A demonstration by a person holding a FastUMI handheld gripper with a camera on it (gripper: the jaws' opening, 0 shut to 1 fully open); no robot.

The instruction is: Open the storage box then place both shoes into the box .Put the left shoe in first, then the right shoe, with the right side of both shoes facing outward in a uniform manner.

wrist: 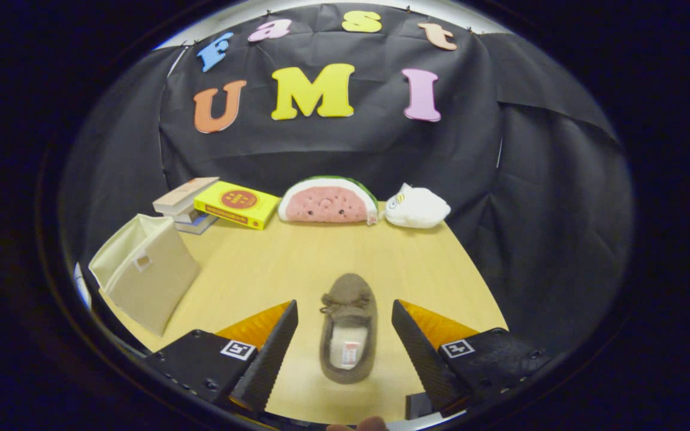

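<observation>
A brown moccasin shoe [348, 328] lies on the light wooden table [297, 257], toe pointing away, its pale lining showing. It sits between the two fingers of my gripper [345, 312], which stands open with a gap on each side of the shoe. A beige fabric storage box [144, 272] stands at the table's left edge, beyond and left of the left finger [273, 353]; its open top shows at the upper left.
Along the back of the table lie a stack of books [186, 206], a yellow book [237, 205], a watermelon-slice plush [328, 202] and a white plush [415, 207]. Black cloth walls surround the table on the back and right.
</observation>
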